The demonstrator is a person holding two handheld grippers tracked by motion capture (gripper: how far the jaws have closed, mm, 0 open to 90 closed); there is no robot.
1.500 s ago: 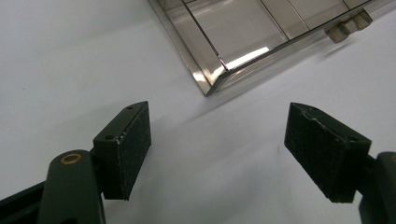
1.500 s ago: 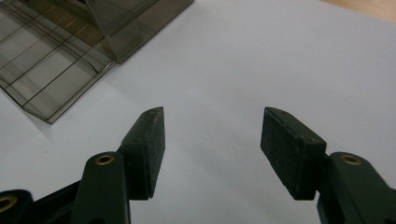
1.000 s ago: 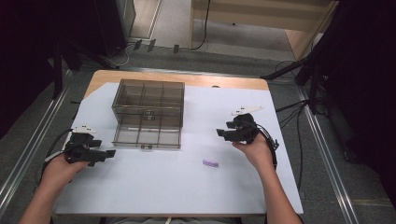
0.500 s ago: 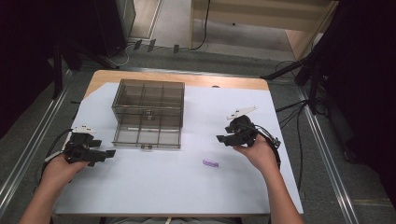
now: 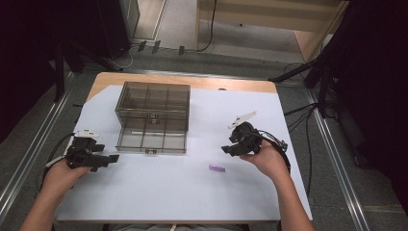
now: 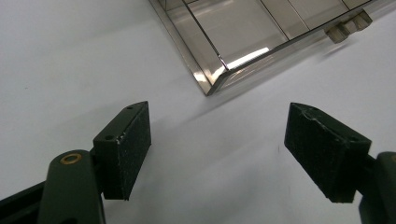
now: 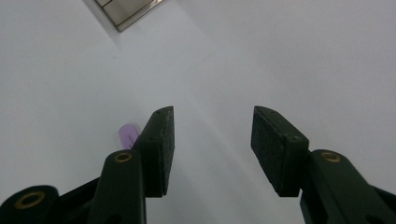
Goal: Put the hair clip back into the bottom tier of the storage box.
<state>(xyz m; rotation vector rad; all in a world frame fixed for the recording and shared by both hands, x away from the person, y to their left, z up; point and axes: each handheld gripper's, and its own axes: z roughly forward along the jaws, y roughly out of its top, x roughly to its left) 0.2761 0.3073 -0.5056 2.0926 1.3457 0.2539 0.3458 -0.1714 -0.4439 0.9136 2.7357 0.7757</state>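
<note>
Right gripper [image 5: 230, 148] right of centre in the high view, jaws half apart and just been closing, nothing between them. Purple capsule [image 5: 217, 168] on the table [image 5: 144, 192] just below-left of it. Left gripper [image 5: 109, 159] lower left, jaws wide, empty, near the box [image 5: 153, 117] corner.

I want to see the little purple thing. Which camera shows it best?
The high view: the little purple thing lies whole on the white table cover, just left of the right claw. The right gripper view shows one end of it peeking from behind a jaw. The left gripper view looks toward the clear box.
</note>
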